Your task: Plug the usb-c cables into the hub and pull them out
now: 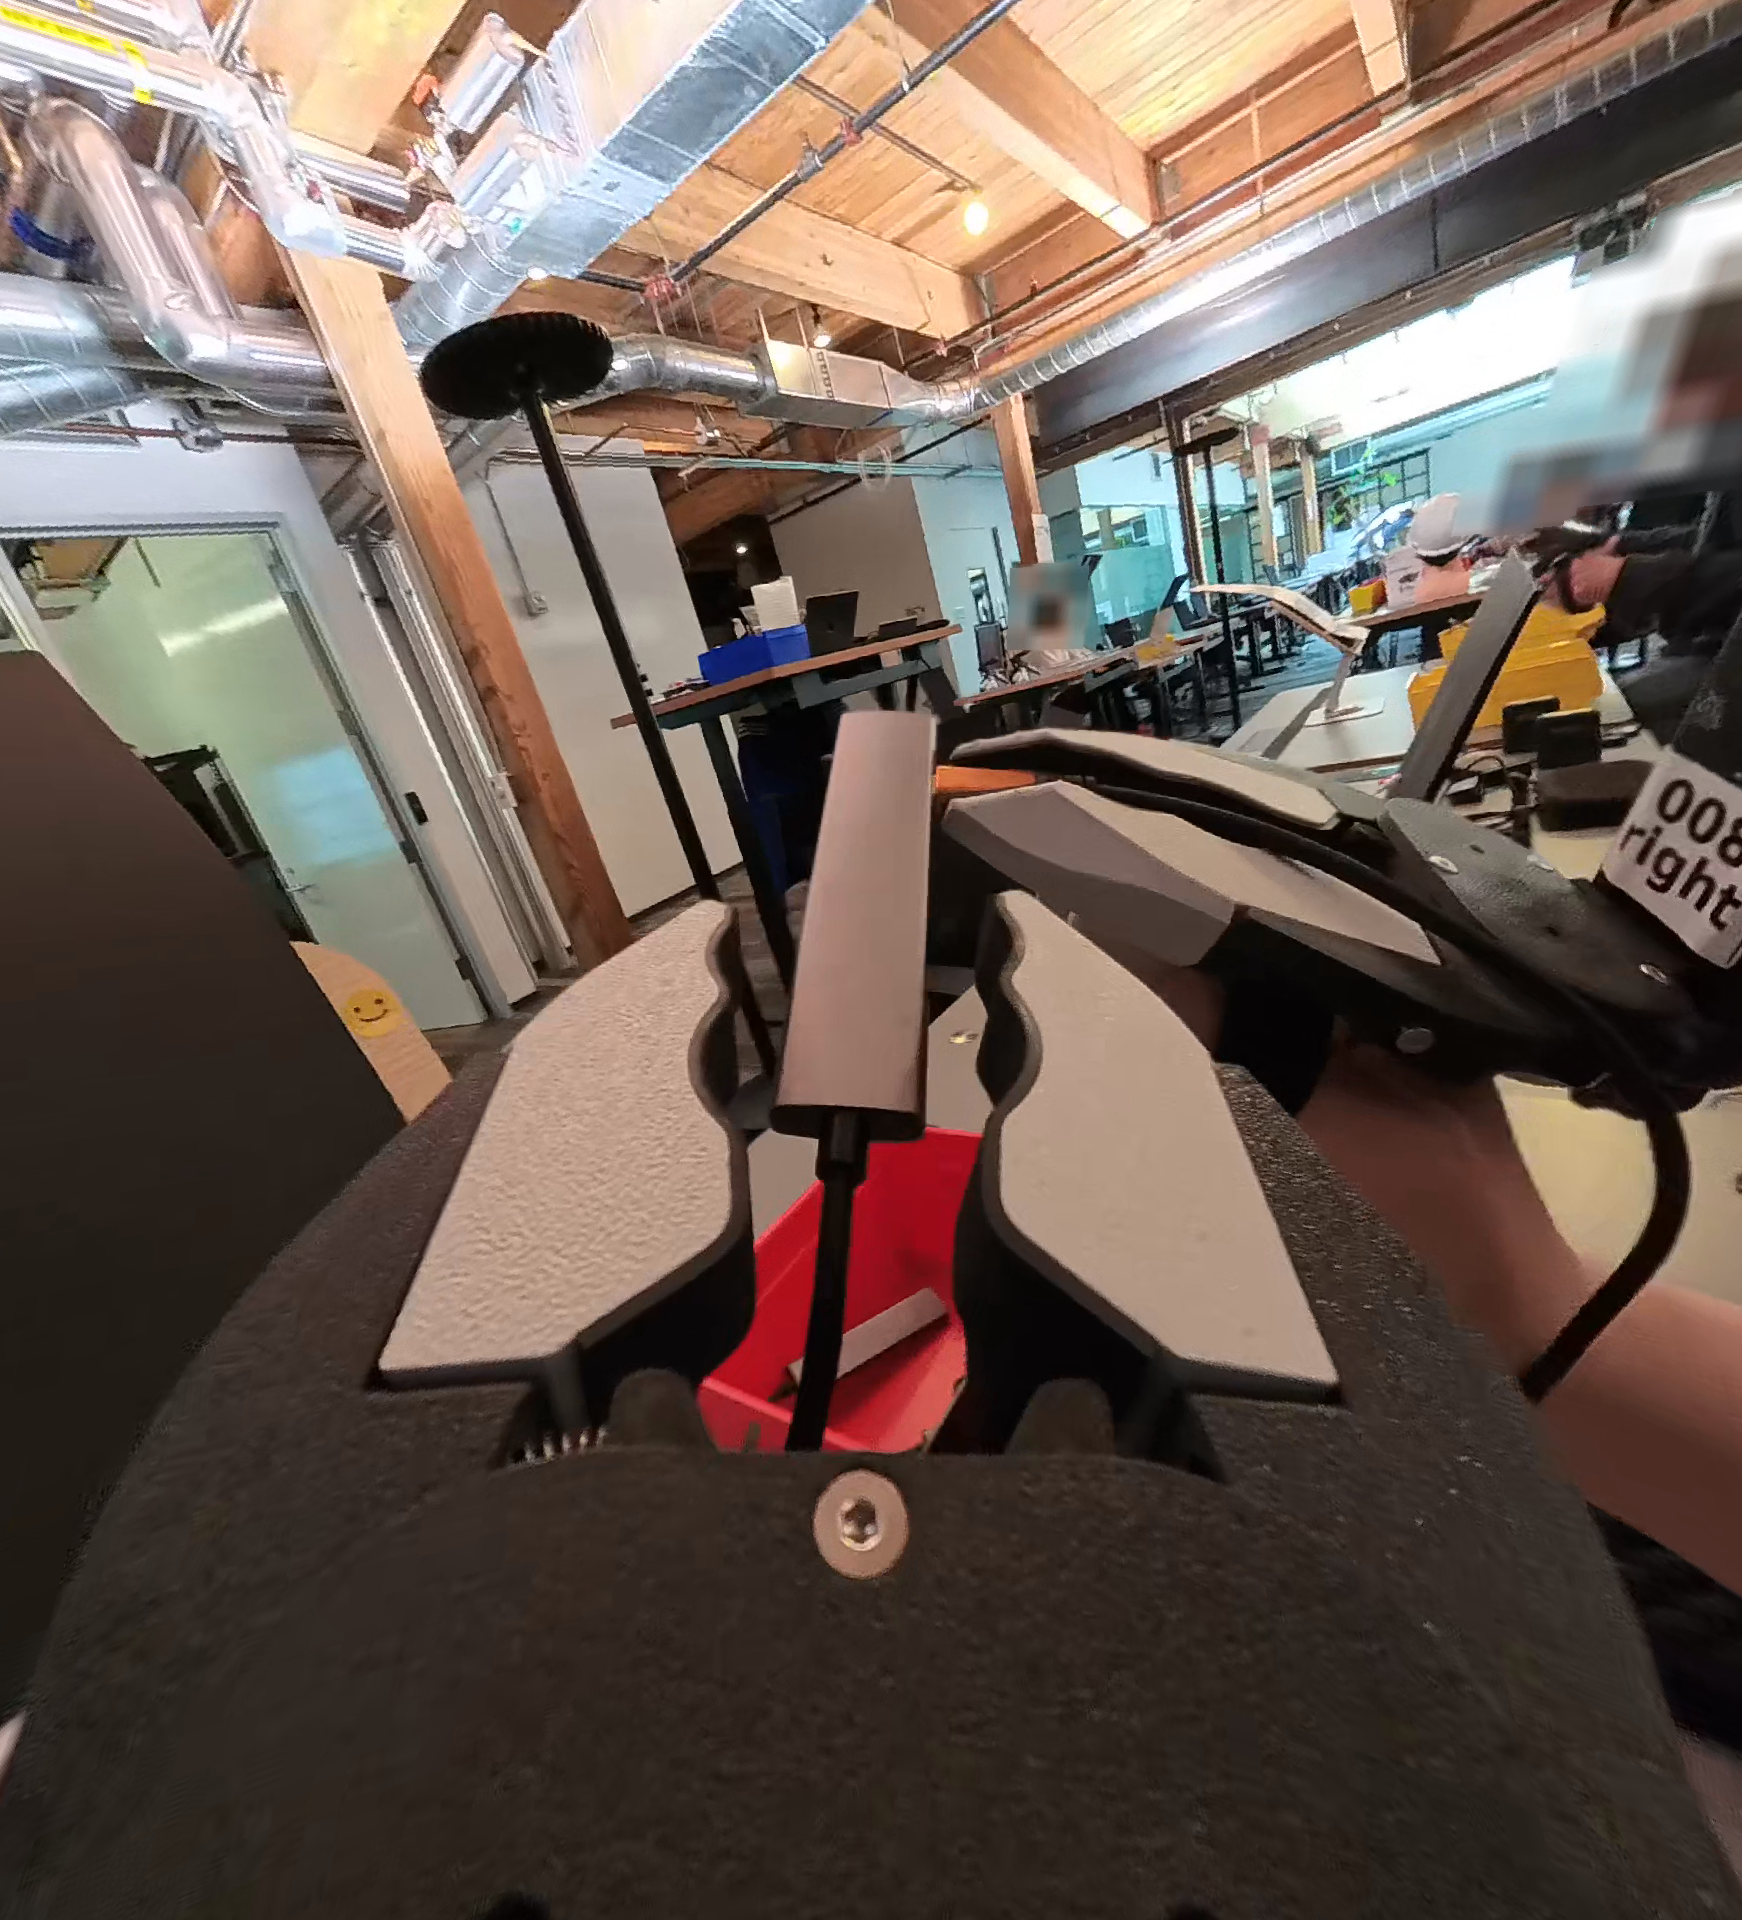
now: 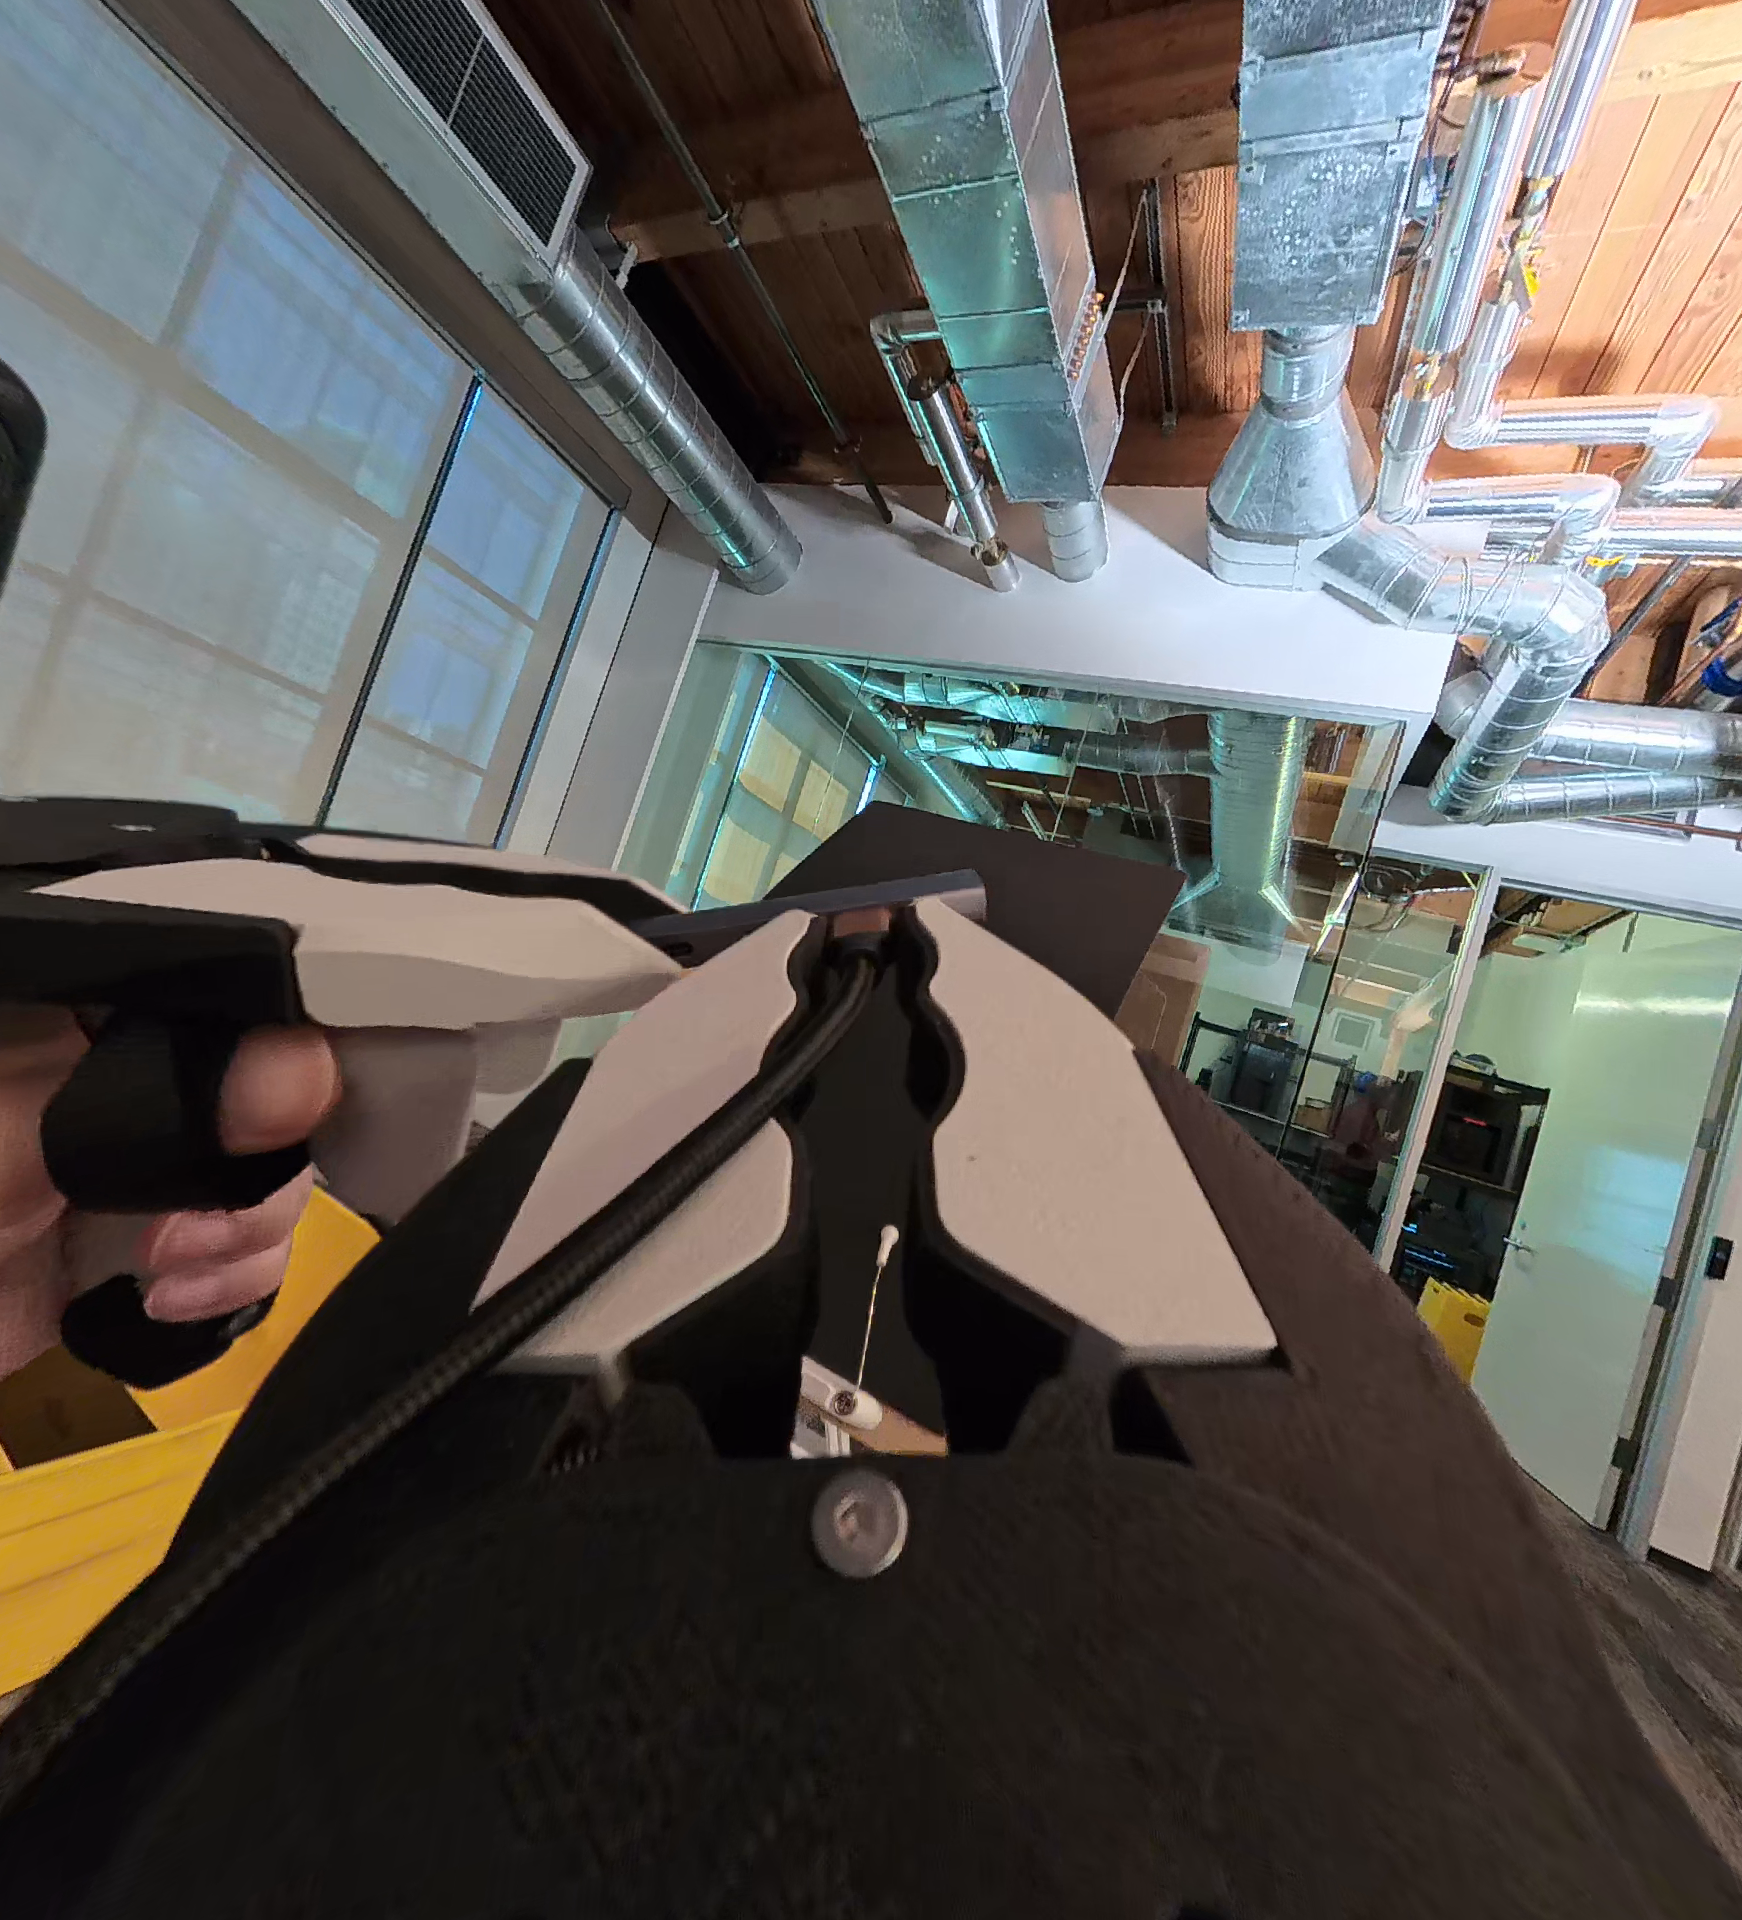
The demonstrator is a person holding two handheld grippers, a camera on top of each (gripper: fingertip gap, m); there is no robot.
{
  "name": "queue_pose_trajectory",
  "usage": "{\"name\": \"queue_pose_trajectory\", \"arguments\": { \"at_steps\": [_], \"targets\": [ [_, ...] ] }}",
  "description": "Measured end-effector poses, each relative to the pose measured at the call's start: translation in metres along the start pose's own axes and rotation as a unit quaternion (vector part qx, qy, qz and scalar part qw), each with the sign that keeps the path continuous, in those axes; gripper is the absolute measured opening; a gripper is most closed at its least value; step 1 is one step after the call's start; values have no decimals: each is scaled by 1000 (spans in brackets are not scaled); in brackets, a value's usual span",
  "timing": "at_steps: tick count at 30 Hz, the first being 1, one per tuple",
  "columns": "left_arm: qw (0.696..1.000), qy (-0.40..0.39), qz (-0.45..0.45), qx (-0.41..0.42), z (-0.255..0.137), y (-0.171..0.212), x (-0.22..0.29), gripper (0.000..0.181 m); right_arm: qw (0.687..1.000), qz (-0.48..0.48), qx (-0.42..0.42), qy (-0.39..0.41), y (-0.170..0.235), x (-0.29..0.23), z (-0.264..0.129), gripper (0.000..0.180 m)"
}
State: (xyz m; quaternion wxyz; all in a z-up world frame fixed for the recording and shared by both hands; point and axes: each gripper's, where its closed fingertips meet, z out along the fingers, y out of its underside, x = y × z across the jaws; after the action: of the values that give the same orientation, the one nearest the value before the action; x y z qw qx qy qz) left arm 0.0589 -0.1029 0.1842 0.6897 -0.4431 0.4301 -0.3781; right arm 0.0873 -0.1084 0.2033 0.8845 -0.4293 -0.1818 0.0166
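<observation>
Hub (image 1: 862,914): a slim dark bar raised well above the tabletop (image 1: 1573,1236), standing nearly upright between the left hand-held gripper's fingers.
Left hand-held gripper (image 1: 856,1023): clenched on the hub, bracing it so a plug can be pushed in or pulled out.
Hub lead (image 1: 825,1278): hangs from the lower end toward a red bin (image 1: 898,1247).
Right hand-held gripper (image 2: 862,925): clenched on the cable (image 2: 638,1174) at its plug, which sits at the hub's edge; whether it is seated cannot be told.
Step, judged: insertion or withdrawal.
</observation>
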Motion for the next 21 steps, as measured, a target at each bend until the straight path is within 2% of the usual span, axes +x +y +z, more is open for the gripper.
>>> {"name": "queue_pose_trajectory", "arguments": {
  "at_steps": [3, 7, 11, 21],
  "targets": [
    [1000, -10, -20, 13, 2, -1, -1, 36, 1000, -2, 11, 6, -4, 0, -2, 13],
    [999, -37, -1, 22, 5, -1, -2, 33, 1000, 1, 18, 10, -3, 0, -2, 13],
    [998, -55, 11, -6, 12, 12, -3, 32, 1000, -8, 26, 8, -3, -5, -3, 14],
    [999, -23, -3, 40, 12, 6, 3, 28, 999, -1, 43, 2, -6, -5, -5, 14]
  ]
}}
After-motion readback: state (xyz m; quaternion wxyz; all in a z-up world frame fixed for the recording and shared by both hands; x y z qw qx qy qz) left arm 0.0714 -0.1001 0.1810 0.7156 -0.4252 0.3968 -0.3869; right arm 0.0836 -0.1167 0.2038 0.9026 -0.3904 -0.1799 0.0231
